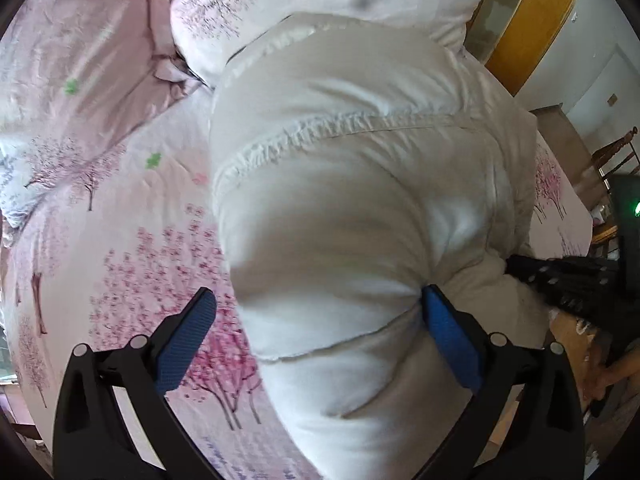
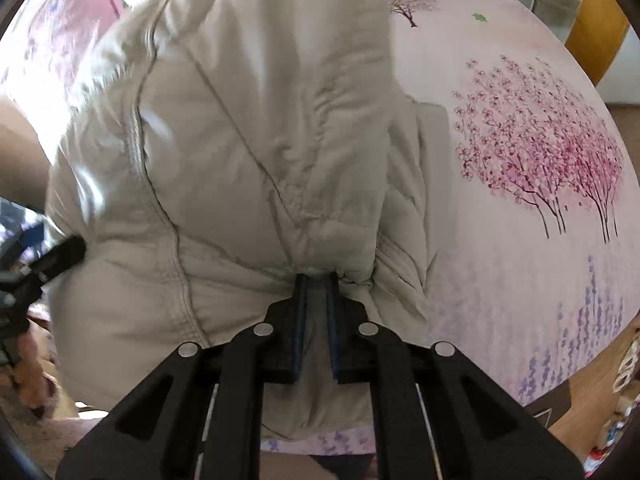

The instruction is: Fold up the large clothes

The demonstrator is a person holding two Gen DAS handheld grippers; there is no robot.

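Puffy jacket [image 2: 248, 152] bunched up on the bed [image 2: 520, 280], lifted at the near edge. Right tool [image 2: 318, 280] clamped tight on a fold of the hem. Left tool [image 1: 320, 312] spread wide, one pad [image 1: 448, 340] pressed into the padding, gripping nothing. Could slip from here: slick, thick fabric held at one point only, likely to sag, twist or unfold unevenly unless that left side closes
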